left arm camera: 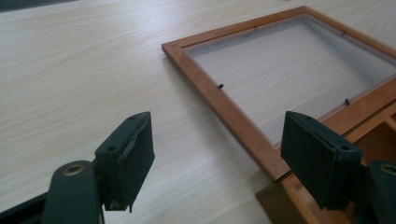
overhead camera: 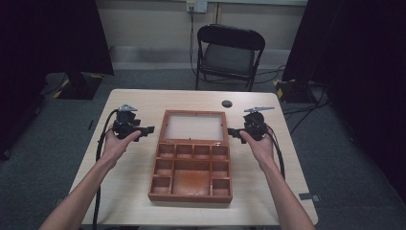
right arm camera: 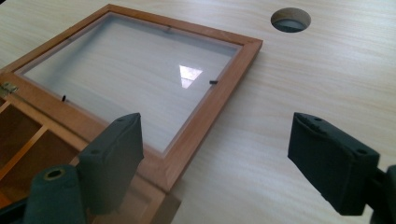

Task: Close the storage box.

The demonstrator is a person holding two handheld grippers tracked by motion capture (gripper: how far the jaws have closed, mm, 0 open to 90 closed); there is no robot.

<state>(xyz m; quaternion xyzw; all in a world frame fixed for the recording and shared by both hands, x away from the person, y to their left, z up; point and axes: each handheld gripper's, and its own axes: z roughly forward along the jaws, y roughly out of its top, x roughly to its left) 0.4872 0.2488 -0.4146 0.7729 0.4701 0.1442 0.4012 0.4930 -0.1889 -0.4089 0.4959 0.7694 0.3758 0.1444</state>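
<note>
- High view: fixed above the person's side, looking forward and down over the whole table
- Left gripper view: low and close, aimed across the box's glazed lid
- Right gripper view: equally close, facing that same lid from its opposite side
</note>
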